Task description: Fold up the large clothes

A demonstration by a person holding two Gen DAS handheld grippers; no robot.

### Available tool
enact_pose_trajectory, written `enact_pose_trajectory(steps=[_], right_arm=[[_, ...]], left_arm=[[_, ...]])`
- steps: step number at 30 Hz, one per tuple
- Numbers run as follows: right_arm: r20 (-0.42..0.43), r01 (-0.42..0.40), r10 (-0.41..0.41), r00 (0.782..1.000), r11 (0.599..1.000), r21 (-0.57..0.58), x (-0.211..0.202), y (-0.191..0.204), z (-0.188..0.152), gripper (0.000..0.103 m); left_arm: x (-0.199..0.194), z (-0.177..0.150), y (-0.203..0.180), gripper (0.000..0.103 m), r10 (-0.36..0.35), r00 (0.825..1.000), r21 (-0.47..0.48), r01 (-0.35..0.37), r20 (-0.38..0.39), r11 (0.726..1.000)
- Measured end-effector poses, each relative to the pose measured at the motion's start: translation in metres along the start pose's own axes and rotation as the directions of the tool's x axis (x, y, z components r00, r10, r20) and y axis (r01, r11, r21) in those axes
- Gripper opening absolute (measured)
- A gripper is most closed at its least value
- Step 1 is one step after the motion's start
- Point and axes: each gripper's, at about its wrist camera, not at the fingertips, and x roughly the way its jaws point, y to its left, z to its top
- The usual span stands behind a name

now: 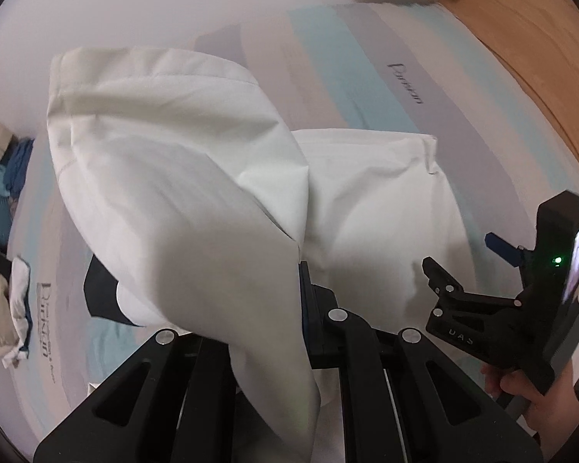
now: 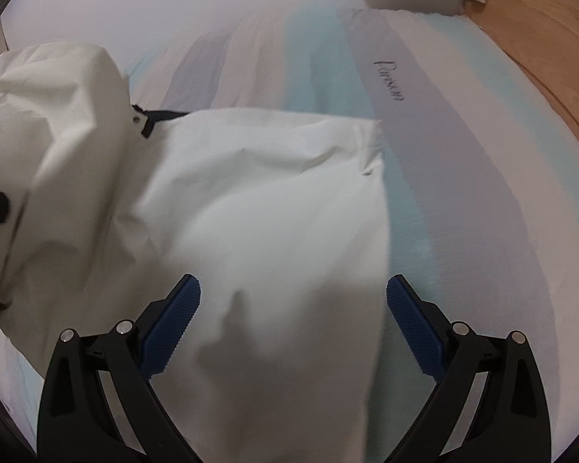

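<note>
Left gripper (image 1: 303,308) pinching white garment (image 1: 166,162) (lifted), right gripper (image 2: 293,320) spread

White garment (image 2: 258,200) lies on striped, perhaps bed, sheet (image 2: 463,177)

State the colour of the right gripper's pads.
Blue pads, clearest in the right wrist view.

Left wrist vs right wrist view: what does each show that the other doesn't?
Left wrist only: the left tongs shut on a lifted flap of the white garment, the right tongs seen from outside with a hand holding them, and a pile of other clothes at the left edge.

Right wrist only: the right tongs' blue pads standing wide open, the garment's edge between them unpinched, and a dark trim with a snap.

Both: white garment, striped bedsheet, wooden floor.
</note>
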Motion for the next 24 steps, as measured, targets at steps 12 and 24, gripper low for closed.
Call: enact_pose_trajectory(steps=[12,24], right_arm=[[0.016,0.055,-0.055,0.998,0.998,0.003,-0.023,-0.058,0.014,0.093],[-0.006,0.09,-0.09,0.996,0.995,0.037,-0.02,-0.133,0.019,0.093]], left_arm=[[0.019,0.014,-0.084,0.008,-0.02,1.0,0.098,0.019,0.009,0.995],[0.071,0.017,-0.163,0.009,-0.016,1.0,0.141,0.019,-0.027,0.99]])
